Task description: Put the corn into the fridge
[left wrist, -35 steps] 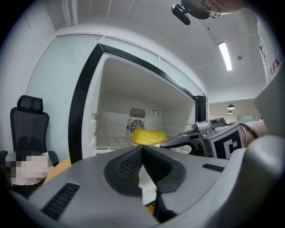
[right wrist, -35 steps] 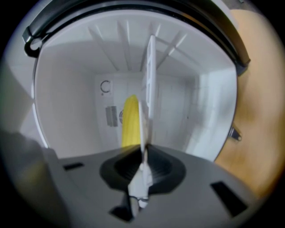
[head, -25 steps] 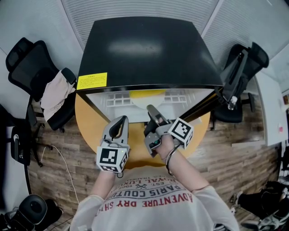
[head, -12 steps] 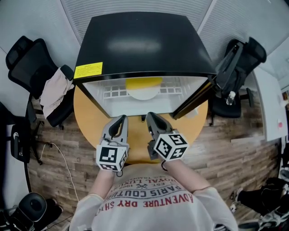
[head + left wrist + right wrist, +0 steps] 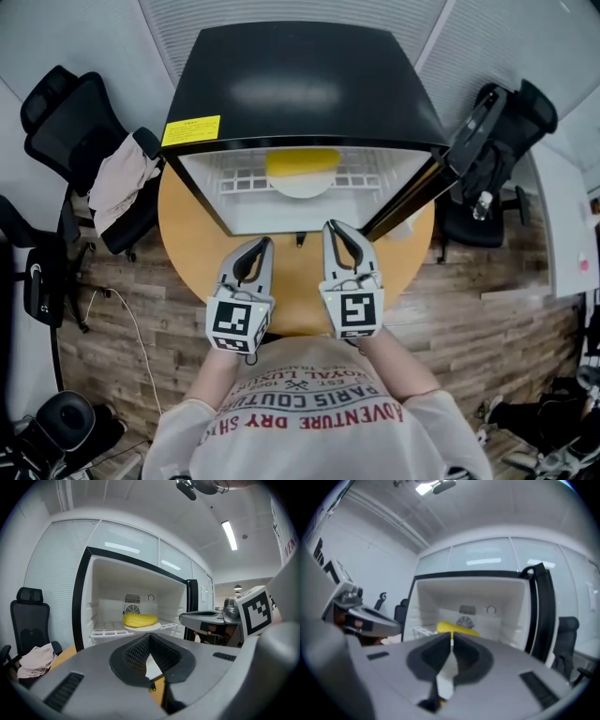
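Corn (image 5: 302, 161) on plate (image 5: 300, 188) inside fridge (image 5: 300, 84); yellow label (image 5: 190, 130) illegible

An office room. One black office chair (image 5: 66, 122) stands at the left and a second office chair (image 5: 502, 131) at the right of a round wooden desk (image 5: 192, 248) that carries a small black fridge (image 5: 300, 84). Pale partition walls with slatted blinds (image 5: 65, 569) enclose the space. A strip light (image 5: 229, 534) runs along the white ceiling. The floor (image 5: 122, 361) is wood-look plank.

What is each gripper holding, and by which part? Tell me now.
Nothing is held. The left gripper and right gripper are both shut and empty; the corn lies on a plate inside the fridge.
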A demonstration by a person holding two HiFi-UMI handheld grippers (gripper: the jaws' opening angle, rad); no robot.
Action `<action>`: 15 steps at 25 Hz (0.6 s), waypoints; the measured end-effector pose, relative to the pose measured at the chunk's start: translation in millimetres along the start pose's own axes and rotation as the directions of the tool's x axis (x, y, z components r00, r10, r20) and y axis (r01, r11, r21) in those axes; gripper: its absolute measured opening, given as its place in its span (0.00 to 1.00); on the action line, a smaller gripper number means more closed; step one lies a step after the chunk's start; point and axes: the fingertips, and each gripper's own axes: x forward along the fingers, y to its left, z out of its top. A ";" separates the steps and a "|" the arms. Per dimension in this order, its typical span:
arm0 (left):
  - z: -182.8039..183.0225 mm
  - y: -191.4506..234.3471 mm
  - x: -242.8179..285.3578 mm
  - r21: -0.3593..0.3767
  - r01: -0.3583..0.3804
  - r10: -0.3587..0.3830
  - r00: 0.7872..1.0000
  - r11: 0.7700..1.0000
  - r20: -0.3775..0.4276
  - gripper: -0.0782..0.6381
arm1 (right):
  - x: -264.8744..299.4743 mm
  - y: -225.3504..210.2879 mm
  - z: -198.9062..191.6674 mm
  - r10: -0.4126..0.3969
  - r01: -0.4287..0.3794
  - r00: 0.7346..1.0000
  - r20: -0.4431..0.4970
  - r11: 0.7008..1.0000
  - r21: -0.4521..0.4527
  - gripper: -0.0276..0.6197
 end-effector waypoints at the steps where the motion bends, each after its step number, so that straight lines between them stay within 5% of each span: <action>1: 0.6 -0.7 -0.6 0.004 0.000 0.000 1.000 1.000 0.001 0.14 | -2.1 -1.6 2.9 -0.004 0.004 1.000 0.017 1.000 -0.007 0.10; 6: 4.2 -3.4 -4.1 0.012 -0.004 0.004 1.000 1.000 0.009 0.14 | -9.6 -6.9 2.9 -0.003 0.001 1.000 0.023 0.997 0.078 0.09; 15: 15.4 -6.4 -3.5 0.010 -0.003 0.003 0.999 1.000 0.036 0.14 | -14.7 -6.1 6.3 0.002 -0.004 0.999 0.034 0.998 0.062 0.09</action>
